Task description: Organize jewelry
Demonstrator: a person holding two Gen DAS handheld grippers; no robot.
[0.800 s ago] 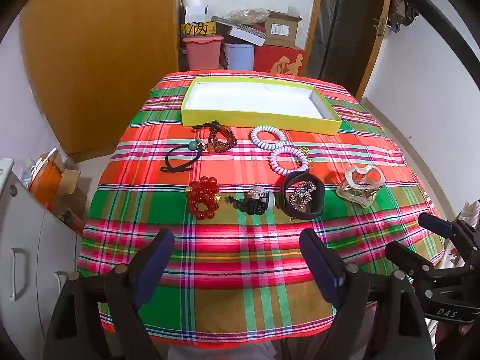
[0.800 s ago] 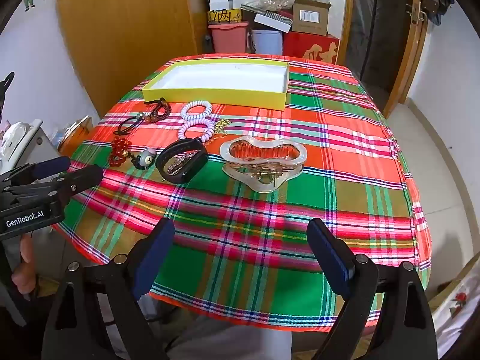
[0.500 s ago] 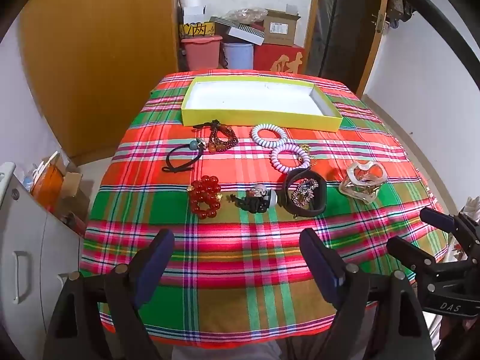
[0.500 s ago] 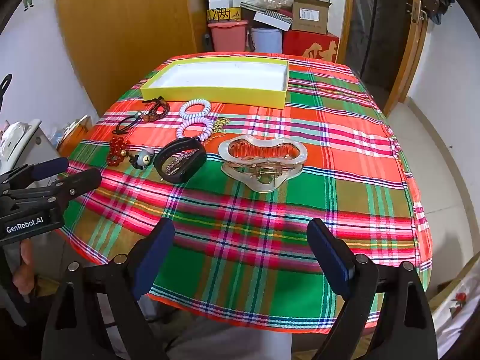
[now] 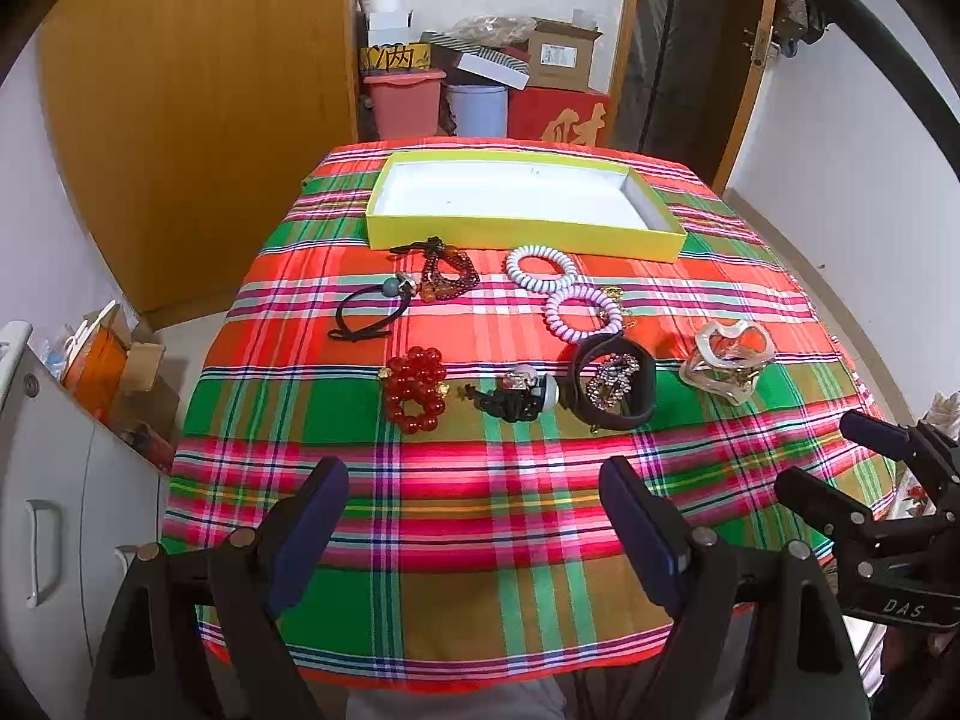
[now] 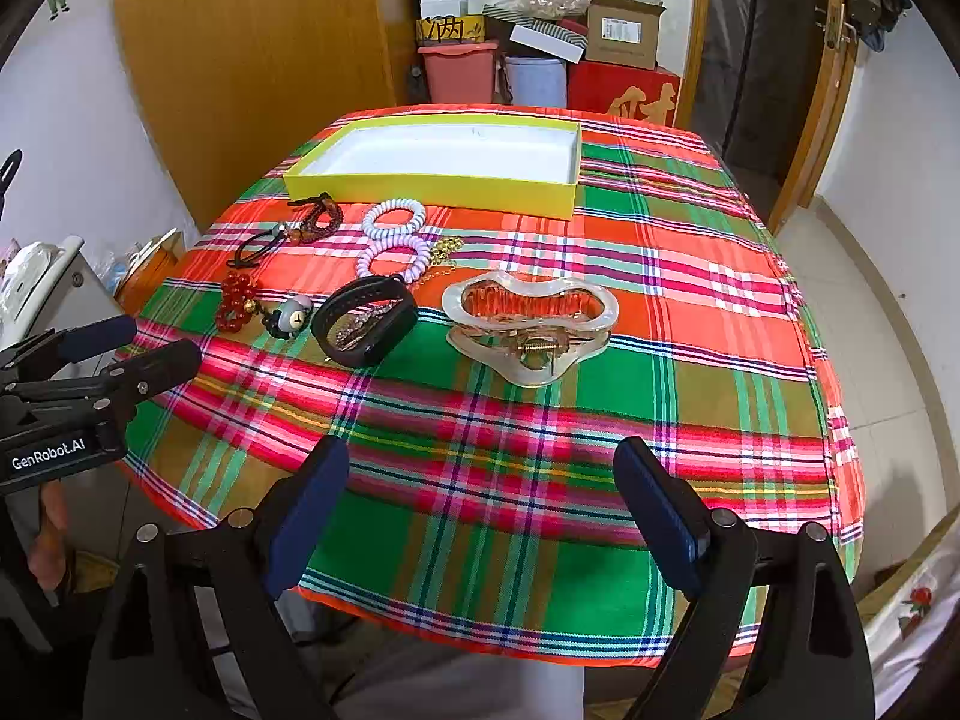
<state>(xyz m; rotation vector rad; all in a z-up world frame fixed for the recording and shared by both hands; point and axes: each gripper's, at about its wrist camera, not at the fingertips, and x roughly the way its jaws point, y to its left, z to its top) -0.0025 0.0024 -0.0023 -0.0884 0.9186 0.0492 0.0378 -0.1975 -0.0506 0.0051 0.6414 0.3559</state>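
Note:
An empty yellow box [image 5: 522,229] [image 6: 432,186] with a white inside lies at the far side of the plaid table. In front of it lie a clear hair claw [image 6: 531,321] [image 5: 729,360], a black band [image 6: 363,327] [image 5: 612,390], two white spiral hair ties [image 5: 567,294] [image 6: 393,237], a red bead bracelet [image 5: 415,389] [image 6: 235,301], a brown bead bracelet [image 5: 447,276] and a black hair tie [image 5: 366,315]. My left gripper [image 5: 474,525] and right gripper [image 6: 480,510] are open and empty over the near edge.
The plaid tablecloth [image 5: 480,516] hangs over the near edge. A wooden cupboard [image 5: 198,102] stands at the left. Boxes and bins [image 5: 480,90] are stacked behind the table. A white cabinet [image 5: 48,480] is at the near left. A door [image 6: 840,90] is at the right.
Both views have shifted very slightly. Nothing on the table has moved and both grippers stay open.

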